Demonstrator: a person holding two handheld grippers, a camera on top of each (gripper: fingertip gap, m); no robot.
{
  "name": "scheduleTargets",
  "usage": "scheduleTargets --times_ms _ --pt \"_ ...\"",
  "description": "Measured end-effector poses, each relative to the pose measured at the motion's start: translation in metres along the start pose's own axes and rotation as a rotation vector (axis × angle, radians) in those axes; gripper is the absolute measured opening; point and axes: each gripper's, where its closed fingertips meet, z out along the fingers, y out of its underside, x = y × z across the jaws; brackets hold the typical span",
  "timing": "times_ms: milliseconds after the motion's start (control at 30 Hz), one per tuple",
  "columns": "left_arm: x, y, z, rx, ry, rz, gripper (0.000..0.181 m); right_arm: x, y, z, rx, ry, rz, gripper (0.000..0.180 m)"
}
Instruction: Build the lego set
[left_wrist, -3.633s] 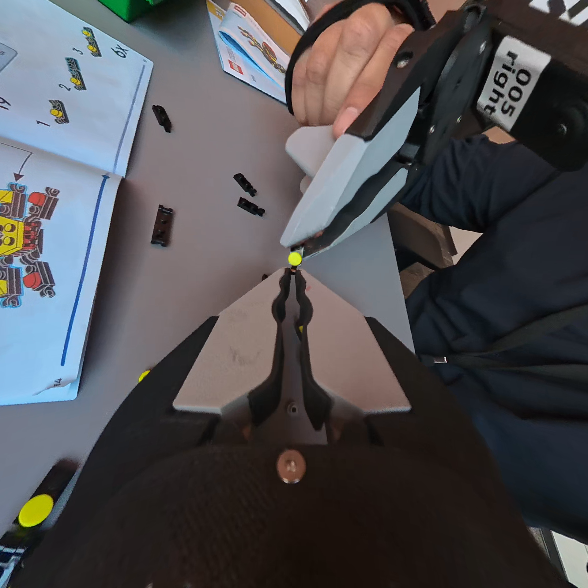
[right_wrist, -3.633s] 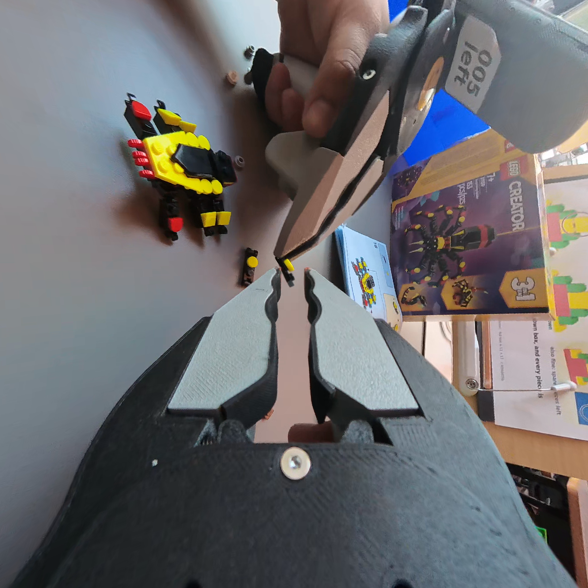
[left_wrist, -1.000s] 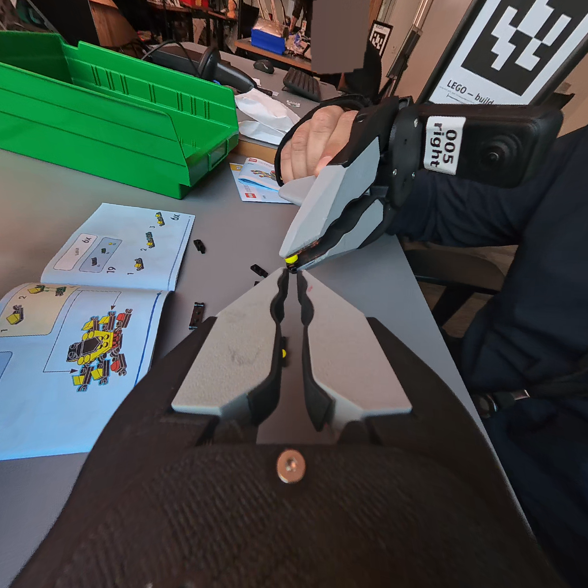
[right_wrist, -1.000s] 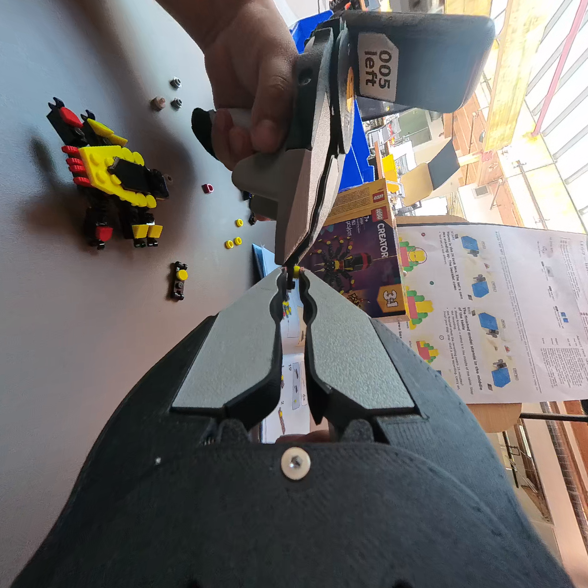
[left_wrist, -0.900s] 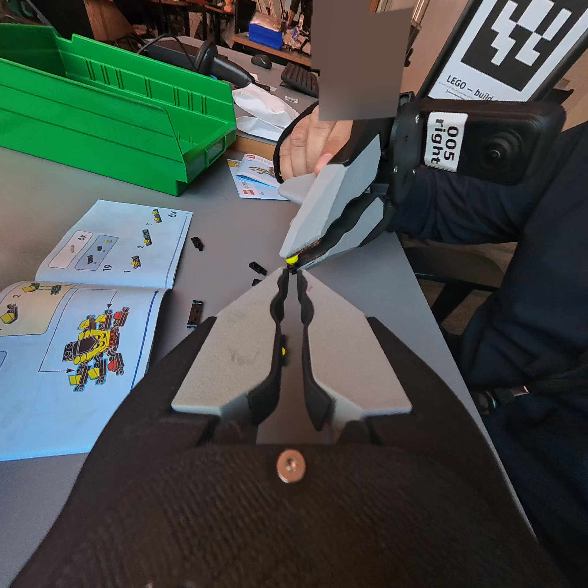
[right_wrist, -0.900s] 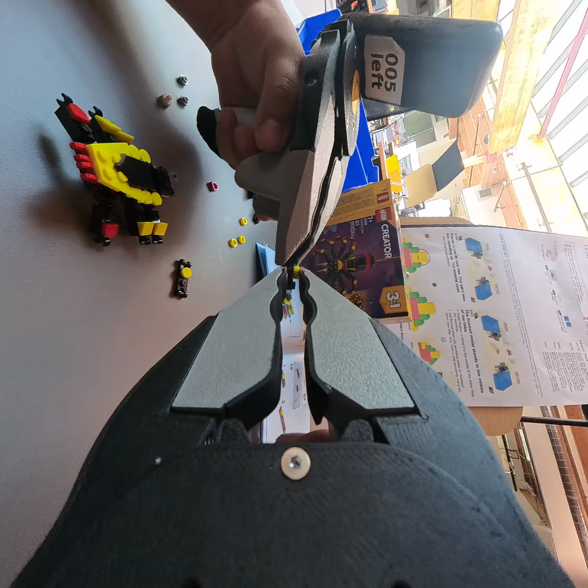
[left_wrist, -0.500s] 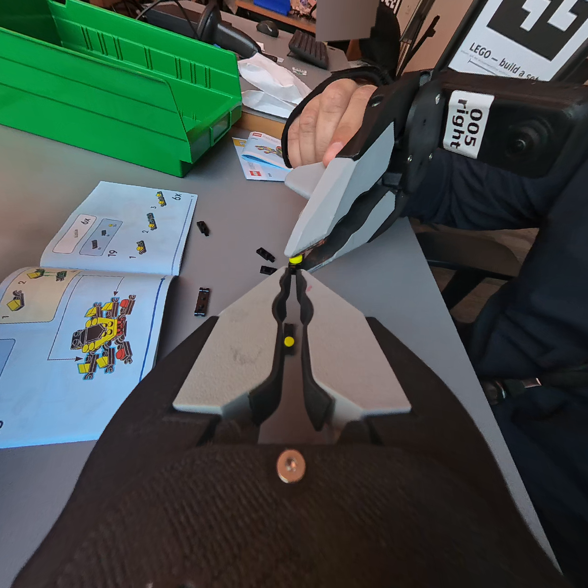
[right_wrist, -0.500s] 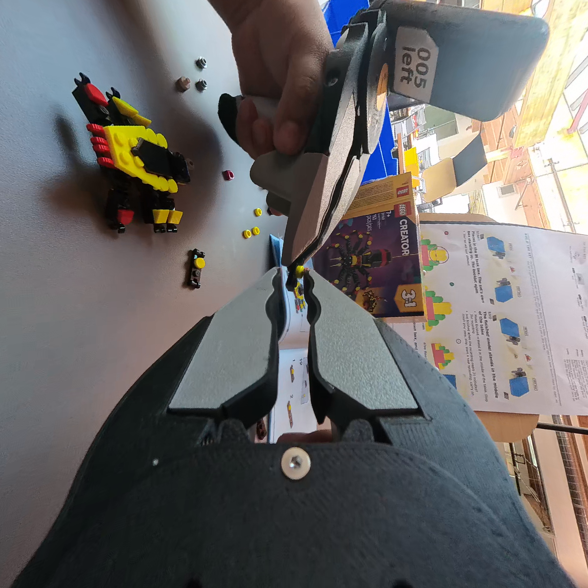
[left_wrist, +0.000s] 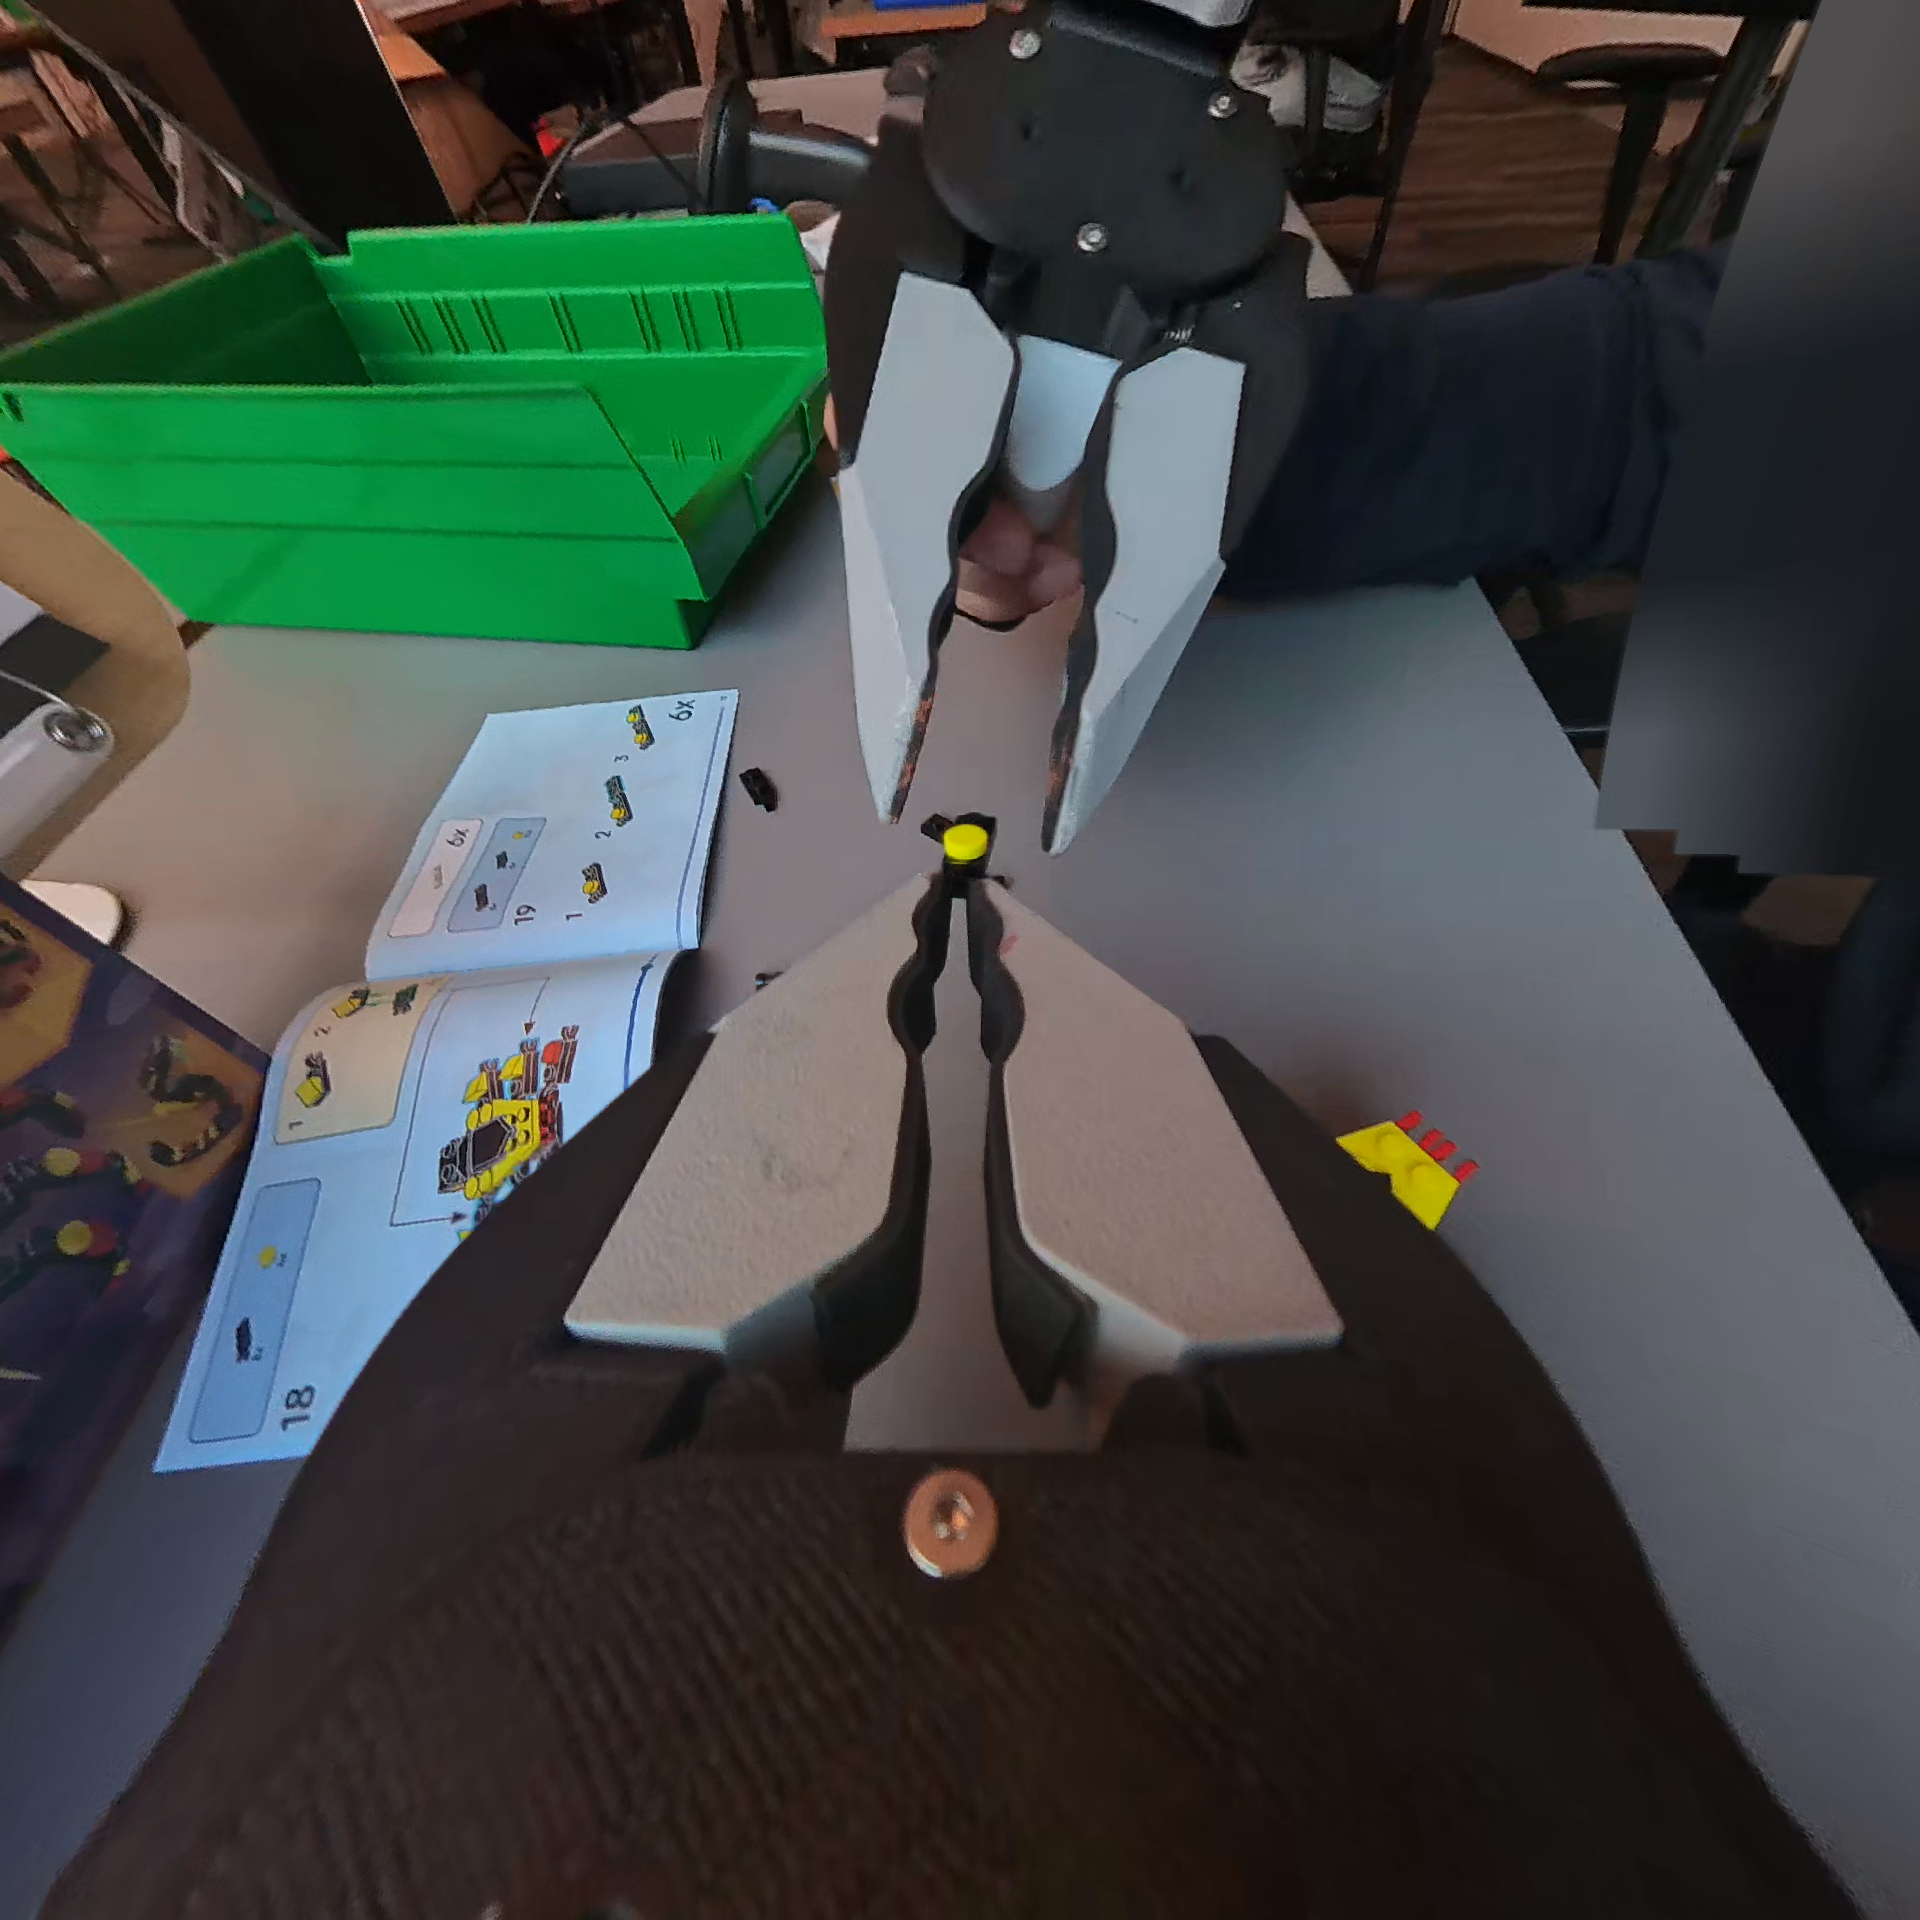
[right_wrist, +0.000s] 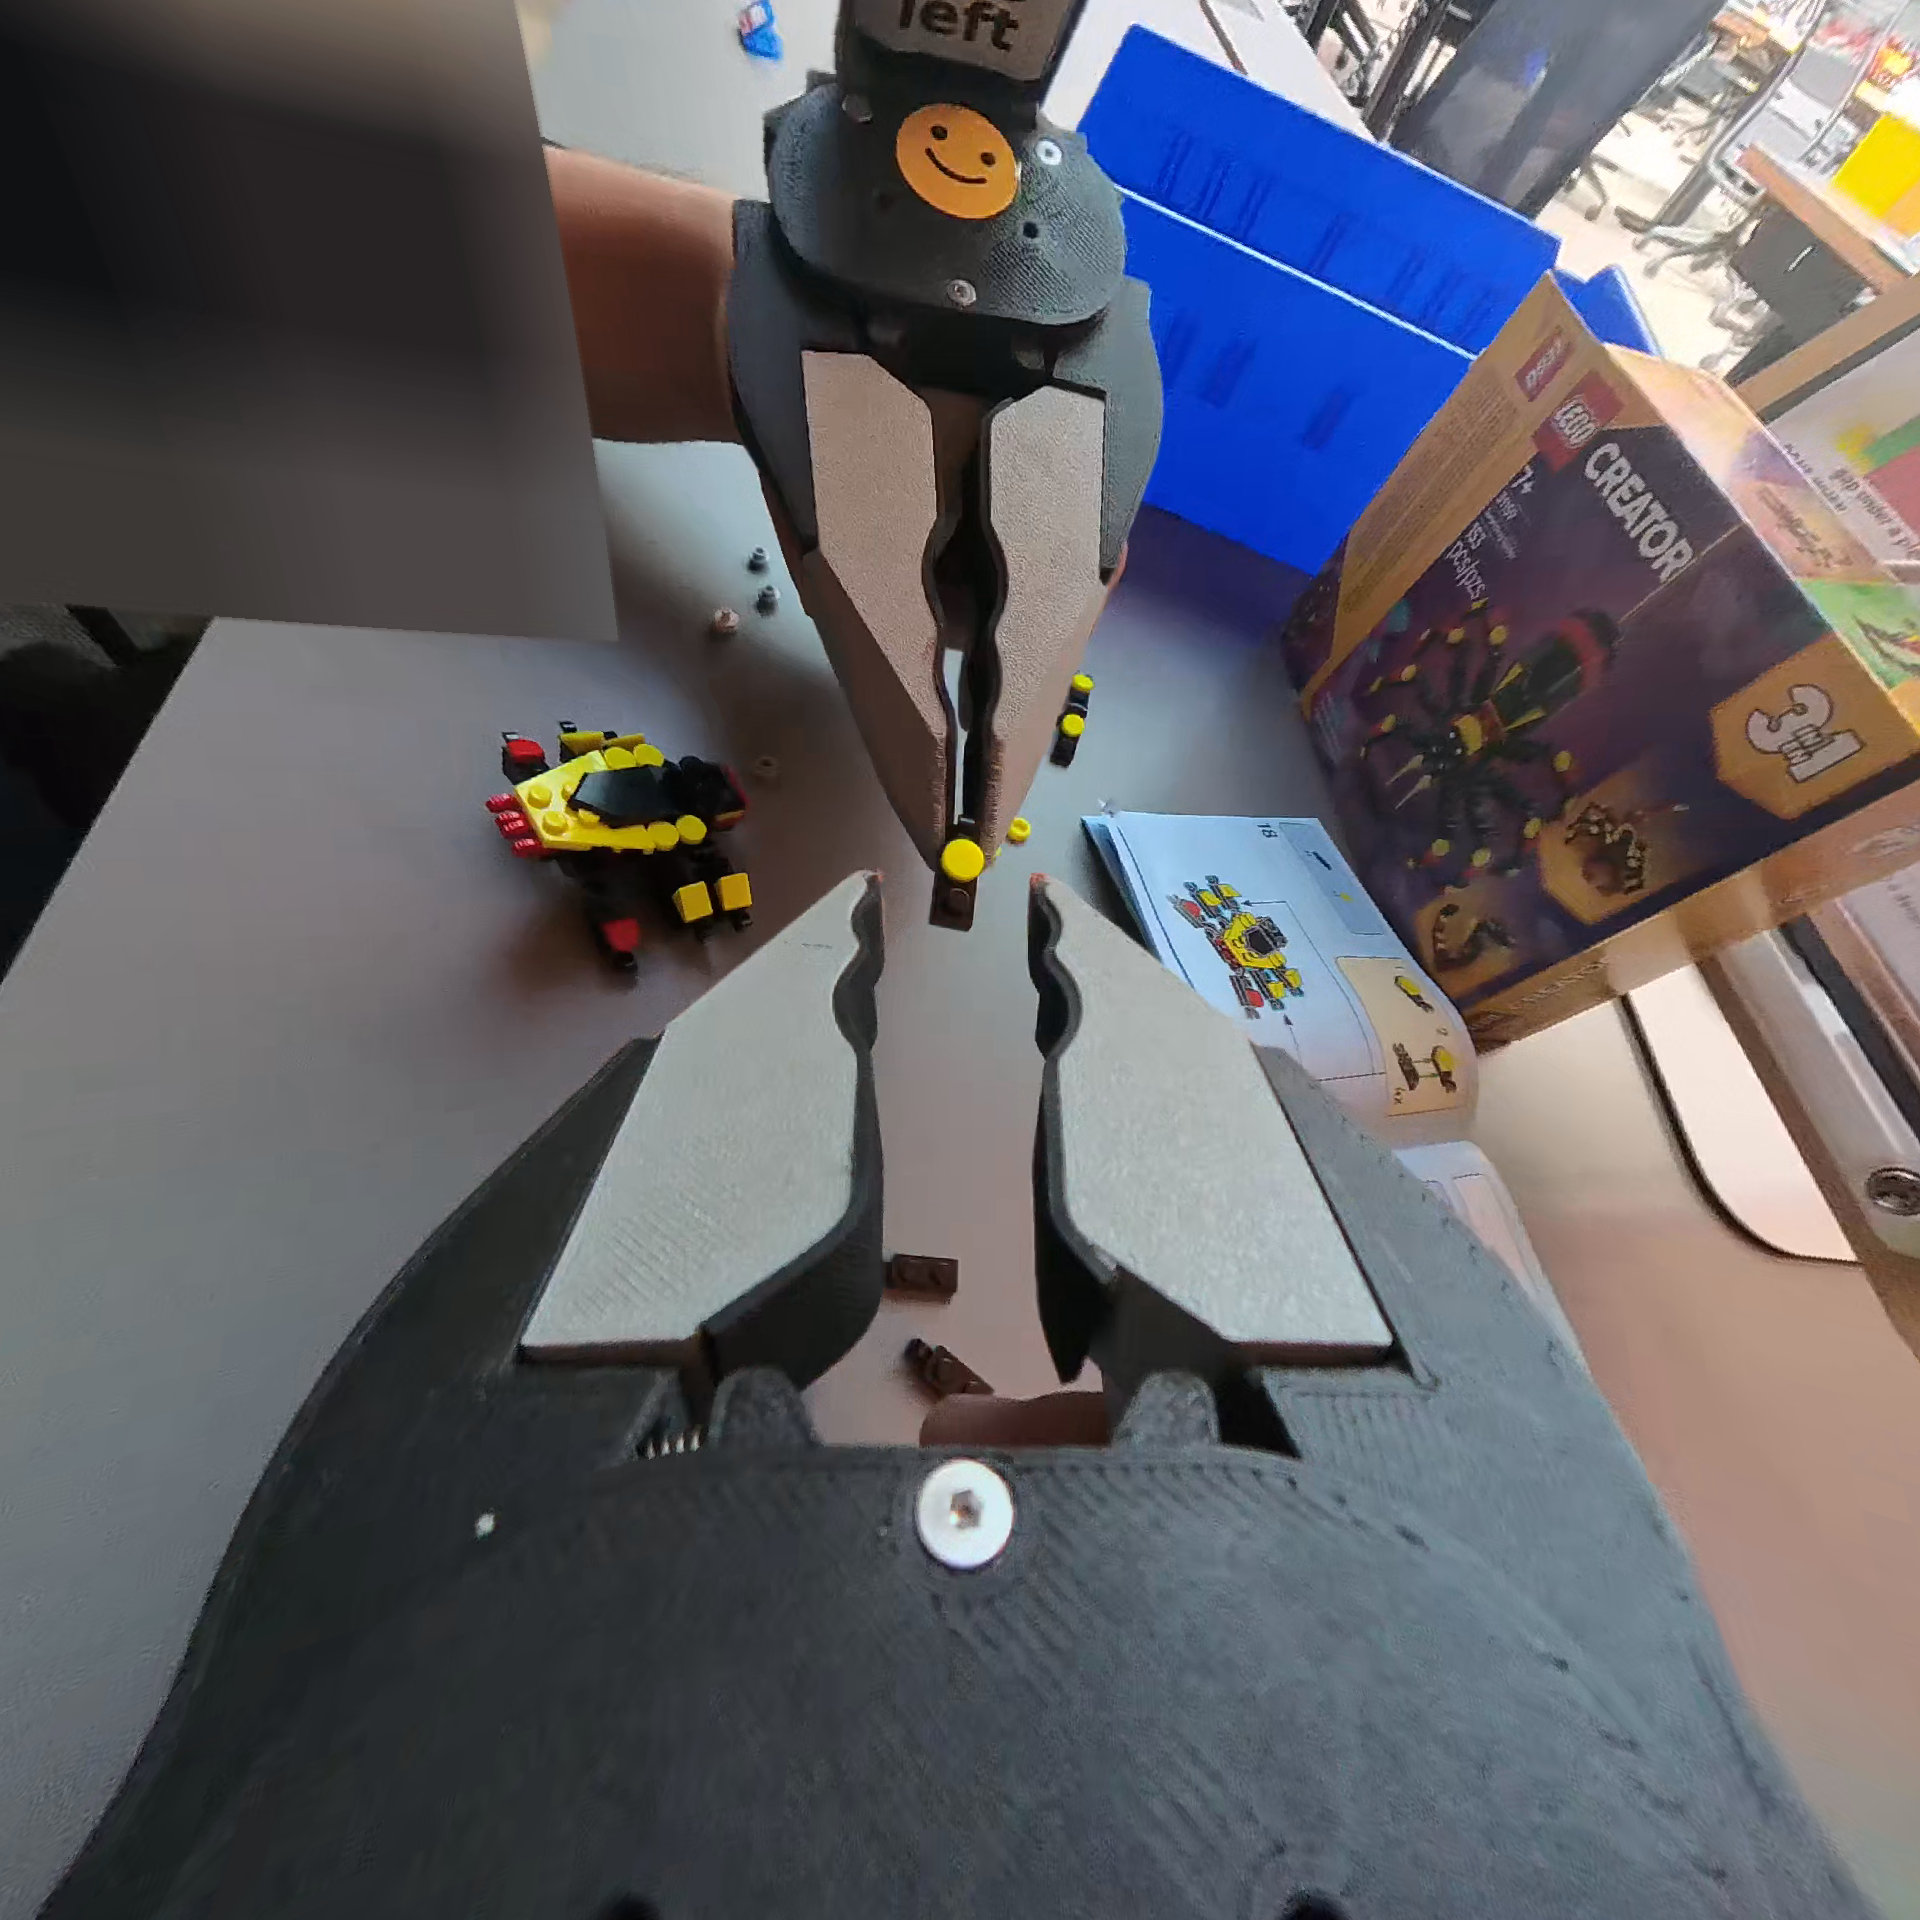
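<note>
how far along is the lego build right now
Done: the yellow and black body stands assembled on the table.

In hand: the left tool is shut on a small black piece with a yellow stud; the right tool is open around it.

Left: loose black pieces and yellow studs lie unused, and the booklet is open mid-build.

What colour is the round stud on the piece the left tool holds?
Yellow stud, clearest in the right wrist view.

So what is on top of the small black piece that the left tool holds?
A round yellow stud sits on the black piece. The left tool covers the piece's far end, so anything there cannot be seen.
</note>
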Motion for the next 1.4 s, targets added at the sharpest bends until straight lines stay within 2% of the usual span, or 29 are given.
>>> scheduleTargets --times_ms 67,200,400,700,867,1033,1400 --pt "0.001 -0.002 0.000 0.007 -0.004 0.017 0.000 -0.001 0.002 0.002 -0.017 -0.006 0.018 0.023" --pt "0.003 -0.002 0.001 0.005 -0.010 0.057 0.000 -0.004 0.006 0.007 -0.037 -0.012 0.012 0.008" --pt "-0.001 0.010 0.007 -0.061 -0.050 0.121 0.000 -0.001 0.009 0.007 -0.046 -0.022 0.062 0.005" --pt "-0.014 0.009 -0.003 -0.052 -0.131 0.079 0.002 0.011 0.017 0.005 -0.077 0.036 0.052 0.005" --pt "-0.054 -0.008 -0.049 0.071 -0.273 -0.095 0.003 0.017 0.046 0.004 -0.183 0.019 0.079 0.005" --pt "-0.089 0.006 -0.078 0.050 -0.420 -0.226 0.002 0.008 0.074 0.012 -0.307 -0.024 0.050 0.005" --pt "-0.100 0.019 -0.084 0.013 -0.462 -0.320 0.004 0.004 0.082 0.014 -0.342 -0.043 0.030 0.005"
